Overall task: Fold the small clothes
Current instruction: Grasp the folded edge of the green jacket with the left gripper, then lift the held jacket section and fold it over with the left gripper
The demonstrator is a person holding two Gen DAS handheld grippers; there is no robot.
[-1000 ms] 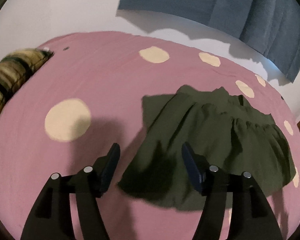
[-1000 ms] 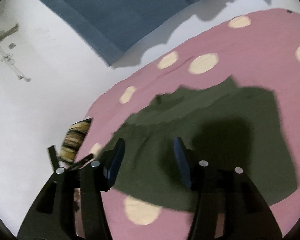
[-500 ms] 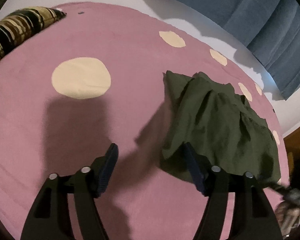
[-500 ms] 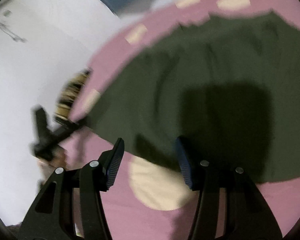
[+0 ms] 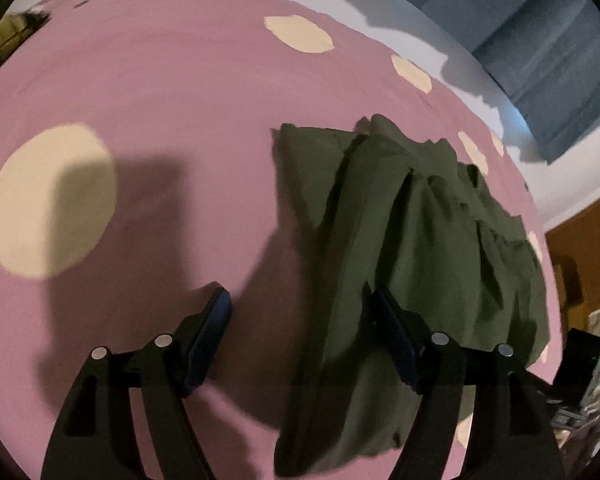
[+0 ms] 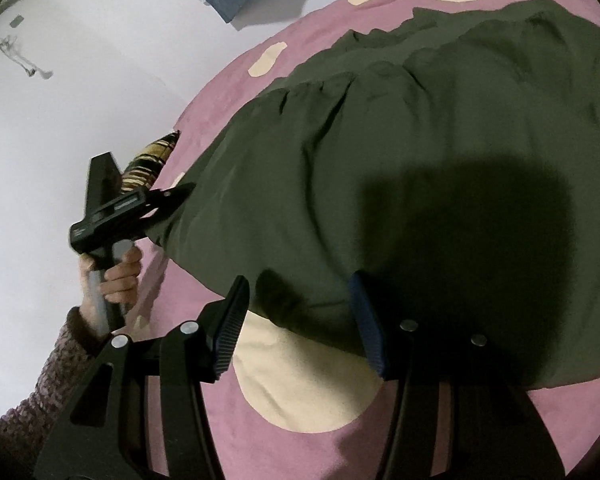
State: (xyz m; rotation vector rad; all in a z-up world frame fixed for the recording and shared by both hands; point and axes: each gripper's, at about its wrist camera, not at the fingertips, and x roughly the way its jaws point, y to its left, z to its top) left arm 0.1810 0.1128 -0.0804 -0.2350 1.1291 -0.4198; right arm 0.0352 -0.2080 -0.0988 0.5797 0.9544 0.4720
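The skirt point(image 6: 440, 152) is plain olive green. The bedspread point(image 5: 172, 92) is mauve pink with cream dots point(image 5: 48, 200). The curtain point(image 5: 540, 40) is slate blue against a white wall point(image 6: 80, 92). The pillow point(image 6: 148, 160) has yellow, black and cream stripes. Both tongs point(image 5: 300, 336) point(image 6: 300, 320) are black with dark blue pads point(image 6: 366, 324). The sleeve point(image 6: 56, 364) is mottled brownish-pink knit.

Left wrist view sits low and close over the pink bedspread point(image 5: 172, 128), looking forward between its own claw point(image 5: 300, 336) fingers, green garment point(image 5: 412, 248) at right of frame. Right wrist view looks down closer on that same garment point(image 6: 400, 140), catching the left claw point(image 6: 180, 194) at mid-left.
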